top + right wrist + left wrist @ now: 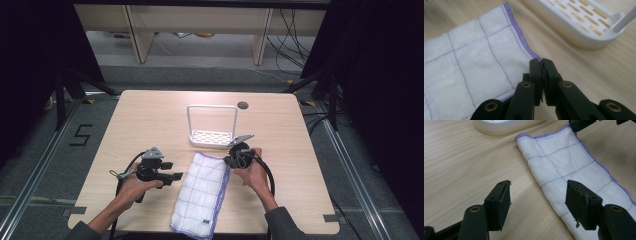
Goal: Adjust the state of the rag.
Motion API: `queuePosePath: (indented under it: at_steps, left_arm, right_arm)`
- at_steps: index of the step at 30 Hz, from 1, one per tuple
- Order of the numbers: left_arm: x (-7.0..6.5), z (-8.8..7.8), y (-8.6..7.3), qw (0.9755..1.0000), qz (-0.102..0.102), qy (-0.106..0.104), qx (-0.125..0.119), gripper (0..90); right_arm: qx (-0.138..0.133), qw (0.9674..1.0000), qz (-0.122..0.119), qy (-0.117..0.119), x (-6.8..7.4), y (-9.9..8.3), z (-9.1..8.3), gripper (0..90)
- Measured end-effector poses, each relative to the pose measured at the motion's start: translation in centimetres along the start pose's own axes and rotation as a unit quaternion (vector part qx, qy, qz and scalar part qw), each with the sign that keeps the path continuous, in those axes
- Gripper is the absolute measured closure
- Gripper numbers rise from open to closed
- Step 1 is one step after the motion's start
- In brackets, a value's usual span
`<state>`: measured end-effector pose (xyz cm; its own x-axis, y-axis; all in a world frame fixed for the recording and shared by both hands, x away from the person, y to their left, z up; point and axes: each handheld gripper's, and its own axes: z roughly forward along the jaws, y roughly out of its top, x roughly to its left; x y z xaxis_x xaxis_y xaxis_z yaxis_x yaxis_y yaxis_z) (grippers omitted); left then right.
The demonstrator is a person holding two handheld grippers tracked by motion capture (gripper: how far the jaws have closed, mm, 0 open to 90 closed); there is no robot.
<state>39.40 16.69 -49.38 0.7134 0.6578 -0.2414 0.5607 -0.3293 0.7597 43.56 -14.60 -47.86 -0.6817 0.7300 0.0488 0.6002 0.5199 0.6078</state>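
While you hold both tools low over the pale wooden bench (150,120), the stock reads as follows. Cloth (202,192): white, purple grid lines and purple hem, folded long, lying flat from centre toward 6 o'clock, near the front edge. Rack (212,136): white, slotted base with an upright frame, just beyond the cloth at 12 o'clock. Your left hand-held gripper (537,202): at the cloth's 9 o'clock side, jaws spread wide, holding nothing, one jaw above the cloth's edge. Your right hand-held gripper (541,72): jaws pressed together on the cloth's hem at its far corner, toward 1 o'clock.
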Motion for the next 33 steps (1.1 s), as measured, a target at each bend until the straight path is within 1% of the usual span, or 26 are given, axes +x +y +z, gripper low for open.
queuePosePath:
  at_steps: [1, 4, 5, 7, 8, 9, 11, 12, 13, 14, 15, 17, 18, 19, 20, 21, 22, 24, 26, 27, 28, 29, 30, 31, 32, 33]
  left_arm:
    - [0.0, 0.0, 0.0, 1.0000, 0.001, 0.000, 0.000, 35.8]
    - [0.0, -0.1, 0.1, 1.0000, -0.004, -0.002, -0.001, 35.8]
    - [-0.1, -0.1, 0.1, 1.0000, -0.006, 0.000, -0.006, 35.8]
    - [-0.1, 0.0, 0.1, 1.0000, -0.006, 0.000, -0.004, 35.8]
    - [0.0, 0.0, 0.2, 1.0000, -0.009, 0.001, -0.003, 35.8]
    - [0.1, 0.1, 0.3, 1.0000, -0.009, -0.003, 0.002, 35.8]
    - [0.1, 0.4, 0.4, 0.9999, -0.013, 0.002, -0.002, 35.8]
    - [0.1, 0.5, 0.6, 0.9999, -0.016, 0.001, -0.002, 35.8]
    - [0.2, 0.6, 0.7, 0.9999, -0.013, 0.002, -0.002, 35.8]
    - [0.2, 0.8, 1.0, 0.9999, -0.015, 0.000, -0.002, 35.8]
    - [0.3, 0.9, 1.2, 0.9999, -0.012, -0.001, -0.002, 35.8]
    - [0.2, 1.4, 1.7, 0.9999, -0.011, 0.001, -0.007, 35.8]
    - [0.1, 1.6, 2.0, 0.9999, -0.010, 0.002, -0.004, 35.7]
    - [0.2, 1.9, 2.3, 1.0000, -0.003, 0.001, 0.000, 35.7]
    - [0.2, 2.2, 2.5, 1.0000, -0.001, 0.007, -0.002, 35.7]
    - [0.2, 2.5, 2.8, 1.0000, -0.003, 0.005, -0.001, 35.7]
    - [0.2, 2.8, 3.1, 1.0000, -0.001, 0.003, 0.000, 35.9]
    - [0.2, 3.5, 3.8, 1.0000, -0.005, 0.001, -0.003, 36.3]
    - [0.1, 4.1, 4.3, 1.0000, 0.000, 0.001, -0.003, 37.8]
    - [0.2, 4.5, 4.7, 1.0000, 0.006, 0.000, 0.003, 38.0]
    - [0.1, 4.9, 5.0, 0.9999, 0.010, 0.006, 0.003, 38.1]
    - [0.1, 5.2, 5.2, 0.9998, 0.014, 0.013, 0.006, 38.7]
    - [0.3, 5.5, 5.4, 0.9995, 0.023, 0.009, 0.020, 39.5]
    - [0.5, 5.9, 5.7, 0.9993, 0.023, 0.005, 0.029, 39.6]
    - [0.6, 6.2, 5.7, 0.9993, 0.021, 0.005, 0.031, 39.8]
    - [0.6, 6.4, 5.8, 0.9992, 0.022, 0.007, 0.033, 39.9]
  right_arm:
    - [-0.004, 1.0000, -0.005, -0.001, 0.1, 0.1, -0.3, 87.6]
    - [-0.017, 0.9998, -0.008, -0.002, 0.4, 0.4, -1.4, 87.7]
    - [-0.014, 0.9999, -0.007, -0.001, 0.5, 0.4, -1.9, 87.7]
    - [-0.010, 0.9999, -0.010, -0.003, 0.5, 0.3, -2.2, 87.6]
    - [-0.006, 1.0000, -0.003, -0.007, 0.4, 0.2, -2.0, 87.6]
    - [0.003, 0.9999, -0.006, -0.011, 0.1, 0.0, -1.6, 87.6]
    - [0.019, 0.9997, -0.012, -0.014, -0.4, -0.4, -0.4, 87.5]
    - [0.035, 0.9992, 0.005, -0.017, -0.4, -0.5, 0.1, 87.5]
    - [0.042, 0.9989, 0.006, -0.018, -0.4, -0.5, 0.3, 87.4]
    - [0.041, 0.9990, -0.007, -0.017, -0.6, -0.6, 0.7, 87.2]
    - [0.039, 0.9989, -0.013, -0.022, -0.7, -0.6, 0.9, 86.4]
    - [0.037, 0.9989, -0.009, -0.027, -0.6, -0.6, 0.8, 81.7]
    - [0.038, 0.9988, 0.003, -0.031, -0.5, -0.5, 0.7, 79.6]
    - [0.031, 0.9989, 0.002, -0.036, -0.6, -0.5, 0.5, 77.2]
    - [0.027, 0.9988, 0.008, -0.039, -0.6, -0.5, 0.2, 74.4]
    - [0.020, 0.9984, 0.007, -0.052, -0.7, -0.5, -0.2, 72.4]
    - [0.016, 0.9983, 0.006, -0.056, -0.8, -0.5, -0.6, 69.7]
    - [-0.002, 0.9981, 0.015, -0.061, -1.0, -0.6, -1.5, 64.6]
    - [-0.007, 0.9978, 0.028, -0.060, -1.0, -0.7, -2.1, 61.3]
    - [-0.006, 0.9980, 0.027, -0.058, -1.2, -0.8, -2.3, 60.0]
    - [-0.004, 0.9980, 0.036, -0.051, -1.1, -0.9, -2.4, 58.1]
    - [-0.008, 0.9978, 0.043, -0.050, -1.1, -0.9, -2.4, 57.1]
    - [-0.007, 0.9983, 0.037, -0.045, -1.1, -1.0, -2.3, 55.7]
    - [-0.004, 0.9983, 0.043, -0.039, -1.1, -1.0, -2.2, 53.4]
    - [-0.002, 0.9982, 0.047, -0.037, -1.0, -1.0, -1.9, 52.5]
    - [0.001, 0.9985, 0.043, -0.035, -1.0, -1.0, -1.8, 51.6]
